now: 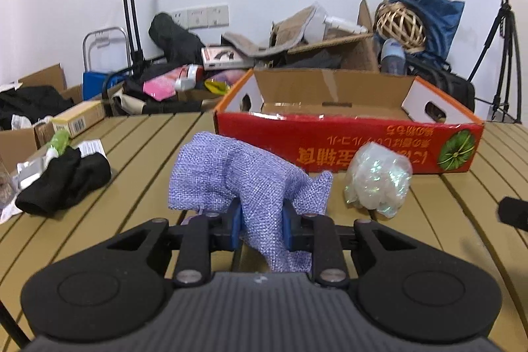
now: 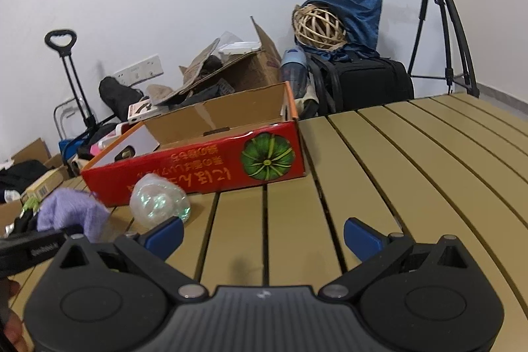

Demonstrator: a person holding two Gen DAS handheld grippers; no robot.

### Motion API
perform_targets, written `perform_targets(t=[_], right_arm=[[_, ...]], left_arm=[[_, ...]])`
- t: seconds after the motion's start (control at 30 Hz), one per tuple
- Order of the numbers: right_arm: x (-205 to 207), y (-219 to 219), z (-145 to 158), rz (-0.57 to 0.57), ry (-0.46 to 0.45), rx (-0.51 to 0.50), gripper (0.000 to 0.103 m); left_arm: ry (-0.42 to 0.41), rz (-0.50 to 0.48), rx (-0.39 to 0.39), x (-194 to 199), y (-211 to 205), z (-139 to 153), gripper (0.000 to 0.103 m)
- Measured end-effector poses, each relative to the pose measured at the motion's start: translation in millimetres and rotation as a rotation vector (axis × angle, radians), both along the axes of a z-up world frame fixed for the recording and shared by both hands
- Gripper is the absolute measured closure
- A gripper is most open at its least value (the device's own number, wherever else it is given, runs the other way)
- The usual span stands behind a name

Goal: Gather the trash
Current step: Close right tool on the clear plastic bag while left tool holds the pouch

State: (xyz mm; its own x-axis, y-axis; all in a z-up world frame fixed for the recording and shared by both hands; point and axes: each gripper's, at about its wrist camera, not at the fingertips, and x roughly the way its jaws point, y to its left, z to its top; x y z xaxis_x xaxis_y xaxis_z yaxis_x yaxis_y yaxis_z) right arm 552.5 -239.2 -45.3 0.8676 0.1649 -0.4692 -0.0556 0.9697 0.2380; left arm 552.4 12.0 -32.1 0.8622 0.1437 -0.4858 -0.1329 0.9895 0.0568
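Left gripper (image 1: 260, 225): closed on the purple cloth (image 1: 244, 174), which is pinched between the blue pads.
Right gripper (image 2: 264, 236): jaws wide apart, nothing between them.
Cloth: bunched, its long axis running away from the jaws toward the red box (image 1: 349, 147); held just above the table.
Plastic wad (image 1: 379, 180): lying just beside the box front.
Hidden: the cloth's near end is cut off by the gripper body.
Table (image 2: 412, 174): tan slats.
Room: white wall, clutter, tripod (image 2: 439, 15).
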Motion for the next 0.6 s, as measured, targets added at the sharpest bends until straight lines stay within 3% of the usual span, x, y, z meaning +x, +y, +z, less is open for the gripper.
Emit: perform_targets(t=[0.33, 0.6], right_arm=[[1.2, 46.4, 18.3, 0.067, -0.002, -0.097, 0.0], [21.4, 95.0, 33.1, 0.133, 0.008, -0.159, 0.0]], left_arm=[[-0.084, 0.003, 0.018, -24.5, 27.0, 11.6, 0.079], [-0.101, 0.05, -0.022, -28.3, 63.8, 13.3, 0.079]])
